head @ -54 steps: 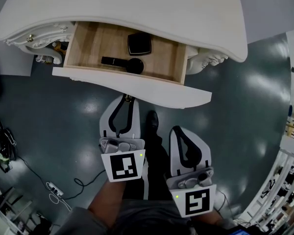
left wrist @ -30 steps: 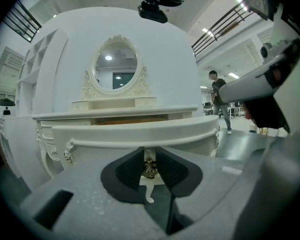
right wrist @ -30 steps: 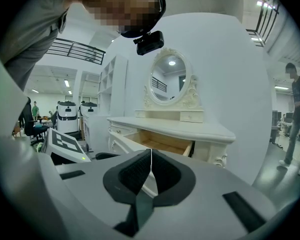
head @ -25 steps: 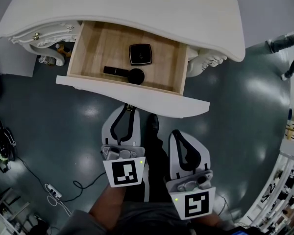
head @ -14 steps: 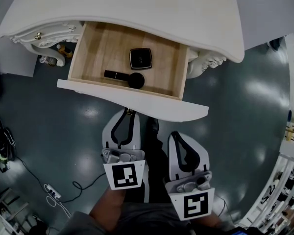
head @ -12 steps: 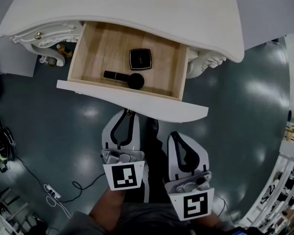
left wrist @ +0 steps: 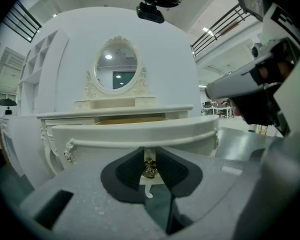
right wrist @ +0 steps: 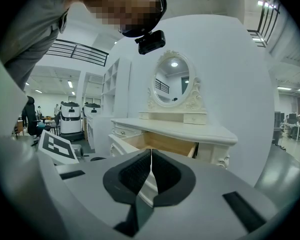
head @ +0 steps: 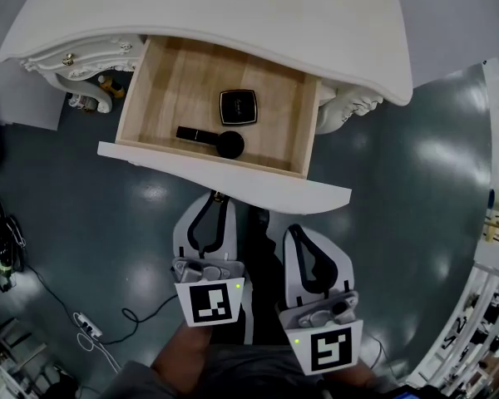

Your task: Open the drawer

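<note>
The white dressing table [head: 233,15] has its wooden drawer [head: 158,81] pulled well out, its curved white front [head: 258,185] toward me. Inside lie a black square compact [head: 238,106] and a black brush [head: 212,139]. My left gripper [head: 215,201] reaches the middle of the drawer front and is shut on its small brass knob [left wrist: 150,171], which sits pinched between the black pads [left wrist: 127,171] in the left gripper view. My right gripper [head: 298,233] hangs beside it, short of the drawer front, shut with nothing between its pads [right wrist: 135,171].
The dark glossy floor [head: 399,181] lies all around. A power strip and cables [head: 87,318] lie at the lower left. Shelving [head: 482,306] stands at the right edge. The table's carved legs [head: 87,98] flank the drawer. My shoe [head: 258,219] shows between the grippers.
The drawer has come further out of the table, showing more of its wooden bottom. My left gripper has drawn back with the knob; the right gripper has stayed beside it.
</note>
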### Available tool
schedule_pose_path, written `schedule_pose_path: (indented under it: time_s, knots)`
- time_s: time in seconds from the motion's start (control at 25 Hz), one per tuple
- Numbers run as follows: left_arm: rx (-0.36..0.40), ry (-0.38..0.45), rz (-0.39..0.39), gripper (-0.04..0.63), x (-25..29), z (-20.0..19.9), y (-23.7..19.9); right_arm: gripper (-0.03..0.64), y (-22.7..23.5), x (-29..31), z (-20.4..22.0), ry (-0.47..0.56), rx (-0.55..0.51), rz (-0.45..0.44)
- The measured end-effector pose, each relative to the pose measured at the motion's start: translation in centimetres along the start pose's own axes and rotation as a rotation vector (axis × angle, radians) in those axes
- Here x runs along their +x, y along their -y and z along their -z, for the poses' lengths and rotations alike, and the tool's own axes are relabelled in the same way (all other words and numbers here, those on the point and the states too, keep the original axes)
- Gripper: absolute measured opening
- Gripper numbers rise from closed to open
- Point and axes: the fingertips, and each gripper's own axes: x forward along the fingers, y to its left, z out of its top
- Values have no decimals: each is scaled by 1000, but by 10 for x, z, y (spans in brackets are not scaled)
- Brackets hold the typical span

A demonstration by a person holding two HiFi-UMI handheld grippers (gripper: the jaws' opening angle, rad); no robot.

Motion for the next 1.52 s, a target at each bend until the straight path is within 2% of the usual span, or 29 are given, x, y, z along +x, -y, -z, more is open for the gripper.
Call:
schedule_pose_path:
  time_s: [0.48,0.72,0.84,0.96,1.2,1.28,1.52]
  knots:
    - [-17,4,-16,89,-1,-2,-3,15,-1,-5,-5,10,-15,-4]
    - [-29,28,-1,87,-21,-25,-6,15,1,-9,-25,24,-30,2]
    - [-55,54,-5,75,-36,-55,-11,15,-1,-10,-54,57,-42,4]
    - [-11,89,6,64,-51,-100,-16,15,-3,-9,-90,100,-55,8]
    - [19,197,-20,37,-85,-190,-29,15,-7,-14,-151,176,-44,20]
    - [19,219,-35,17,-98,-213,-33,15,-7,-19,-163,176,-36,26]
    - [64,276,-43,14,-131,-266,-38,14,-7,-34,-202,215,-57,60]
